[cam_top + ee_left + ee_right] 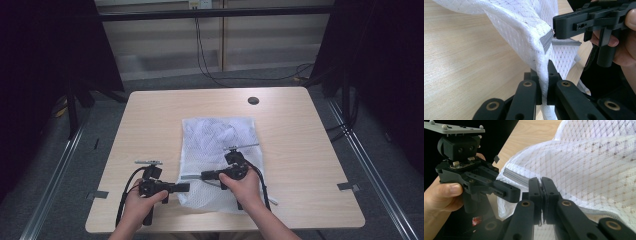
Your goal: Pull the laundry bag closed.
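A white mesh bag (220, 135) lies flat on the wooden table (150, 130), with a grey zipper (546, 41) along its near edge. My left gripper (544, 75) is shut on a fold of the mesh at the bag's near left corner (186, 188) and holds it lifted off the table. My right gripper (541, 183) is shut, with its tip (554, 30) at the end of the zipper, where a small metal pull shows. The two grippers point at each other, a short way apart (204, 175). The left gripper's tip (510, 192) sits just beside the zipper (516, 176).
A dark round cap (253, 100) is set into the table near its far edge. Bare wood lies left and right of the bag. Black curtains hang on both sides, and cables (210, 70) run over the floor behind the table.
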{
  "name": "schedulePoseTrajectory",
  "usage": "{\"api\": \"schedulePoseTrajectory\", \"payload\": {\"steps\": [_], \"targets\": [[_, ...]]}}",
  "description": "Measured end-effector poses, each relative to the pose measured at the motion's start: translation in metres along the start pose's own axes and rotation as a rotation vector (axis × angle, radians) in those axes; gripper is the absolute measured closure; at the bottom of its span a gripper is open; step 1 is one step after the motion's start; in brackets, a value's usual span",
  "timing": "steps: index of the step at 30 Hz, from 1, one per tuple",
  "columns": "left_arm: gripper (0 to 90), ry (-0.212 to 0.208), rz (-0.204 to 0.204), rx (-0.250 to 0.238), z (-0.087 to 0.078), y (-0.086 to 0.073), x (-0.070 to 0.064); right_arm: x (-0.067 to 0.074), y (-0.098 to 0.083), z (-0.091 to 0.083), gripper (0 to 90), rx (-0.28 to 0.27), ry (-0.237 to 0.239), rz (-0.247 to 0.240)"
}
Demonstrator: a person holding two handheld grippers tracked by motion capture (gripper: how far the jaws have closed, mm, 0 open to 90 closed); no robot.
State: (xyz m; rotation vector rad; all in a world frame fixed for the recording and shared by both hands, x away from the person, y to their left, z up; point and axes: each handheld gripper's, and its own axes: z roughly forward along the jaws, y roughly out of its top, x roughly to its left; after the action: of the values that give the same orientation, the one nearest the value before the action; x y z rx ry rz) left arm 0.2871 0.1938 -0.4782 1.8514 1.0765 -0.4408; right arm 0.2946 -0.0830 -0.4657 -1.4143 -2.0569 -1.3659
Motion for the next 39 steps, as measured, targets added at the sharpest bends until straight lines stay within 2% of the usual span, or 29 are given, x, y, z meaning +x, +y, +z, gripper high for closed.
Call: {"api": "schedulePoseTrajectory", "payload": {"steps": [31,39], "targets": [[89.0,-0.006,-0.02,-0.005,0.0004,-0.0008,0.0,-0.0026,-0.0002,-0.0025,87.5,0.016,0.008,0.013],[89.0,-0.011,-0.033,-0.014,-0.0004,-0.0008,0.0014,-0.0077,-0.0009,-0.0078,87.5,0.011,-0.011,0.019]]}}
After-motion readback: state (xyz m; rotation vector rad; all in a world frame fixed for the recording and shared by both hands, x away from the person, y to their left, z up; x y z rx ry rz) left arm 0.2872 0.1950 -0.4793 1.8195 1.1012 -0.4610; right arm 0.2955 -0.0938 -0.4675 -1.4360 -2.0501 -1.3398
